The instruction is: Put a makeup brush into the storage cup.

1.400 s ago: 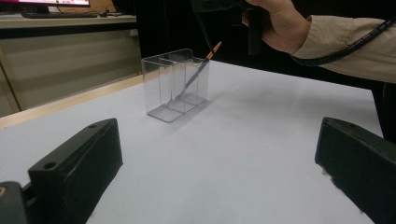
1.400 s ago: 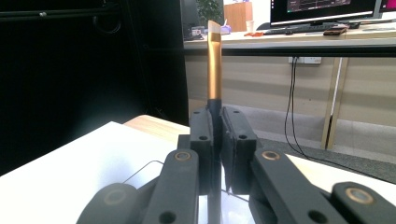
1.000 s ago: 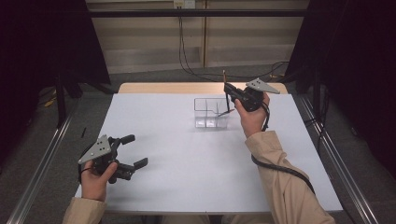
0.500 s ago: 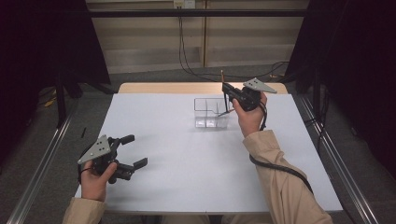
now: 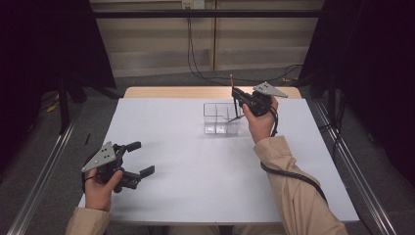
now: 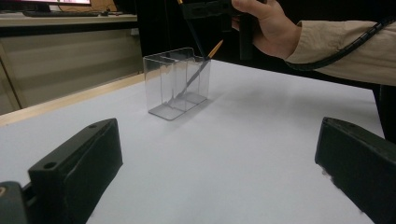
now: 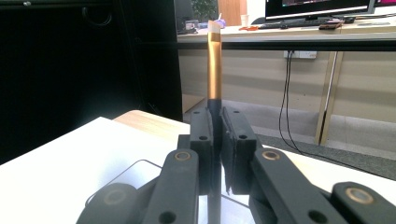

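Observation:
My right gripper (image 5: 241, 94) hovers over the right end of a clear plastic box (image 5: 215, 122) at the table's far middle. It is shut on a thin brush (image 7: 214, 65) with a gold ferrule and pale tip, held upright. The brush's dark handle (image 6: 197, 41) reaches down to the box's top edge. A second brush (image 6: 201, 65) leans inside the box (image 6: 168, 84), its gold end above the rim. My left gripper (image 5: 141, 157) rests open near the table's front left corner, nothing between its wide-apart jaws (image 6: 219, 140).
The white table (image 5: 195, 171) has a wooden strip (image 5: 171, 92) along its far edge. Metal rails (image 5: 352, 161) run down both sides. Black curtains and cables on the floor lie beyond the table.
The right gripper, with the brush, has shifted slightly left and away over the box. The left gripper has stayed in place.

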